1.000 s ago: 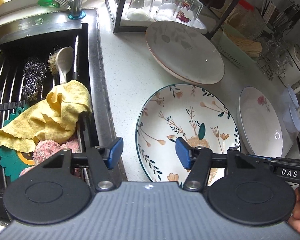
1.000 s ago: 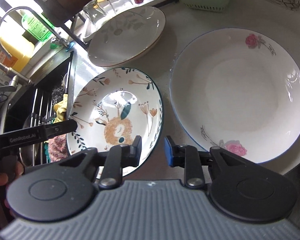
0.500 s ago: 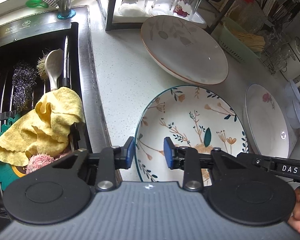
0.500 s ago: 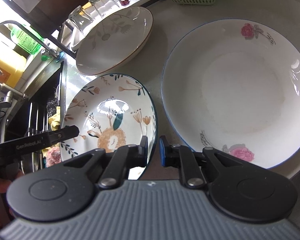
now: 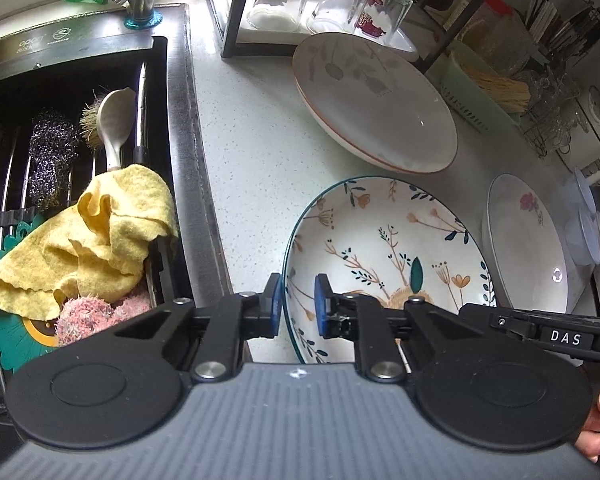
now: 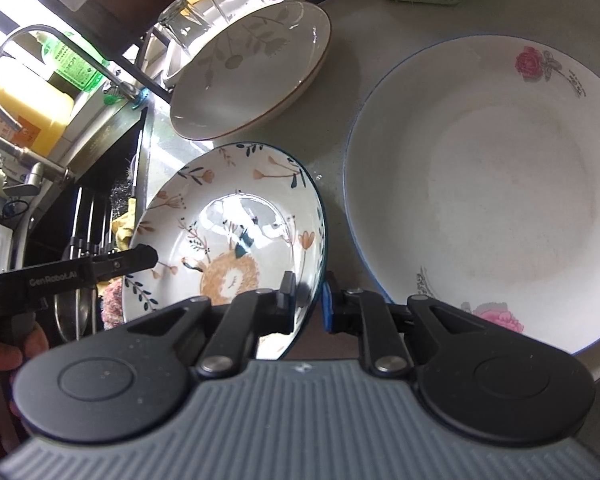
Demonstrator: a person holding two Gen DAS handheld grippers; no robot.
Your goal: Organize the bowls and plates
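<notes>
**Floral plate pinched at two rim points by both claws**

Floral plate [image 5: 384, 252] sits on the pale speckled table [image 5: 256, 152], close to the table's edge along the sink [image 5: 72, 92]. It is round and shallow, so it has no long axis; its hollow faces up. In the right wrist view it looks tilted, the rim nearest that camera raised, though the fisheye makes this hard to judge. The glaze is glossy white with orange flowers, dark green leaves and a thin teal rim.

The left claw [image 5: 296, 304] has just been closing, and its blue pads now straddle the plate's rim on the sink side, one outside and one inside, gripping it. The right claw [image 6: 308, 300] is clenched on the opposite rim, the dark pad over the inner face and the blue pad [image 6: 327, 304] outside.

Further back on the table lies a wide grey-leaf plate [image 5: 376, 104] with a brown rim, matte-looking and shallow. Beside the floral plate, towards the table's right end, rests a white rose plate [image 6: 496, 196] with a blue rim, apart from it.

Upturned glasses [image 5: 328, 0] stand on a white tray under a black frame at the table's back edge. In the sink are a crumpled yellow cloth [image 5: 88, 240], a steel scourer [image 5: 52, 156] and a brush [image 5: 112, 120].
</notes>
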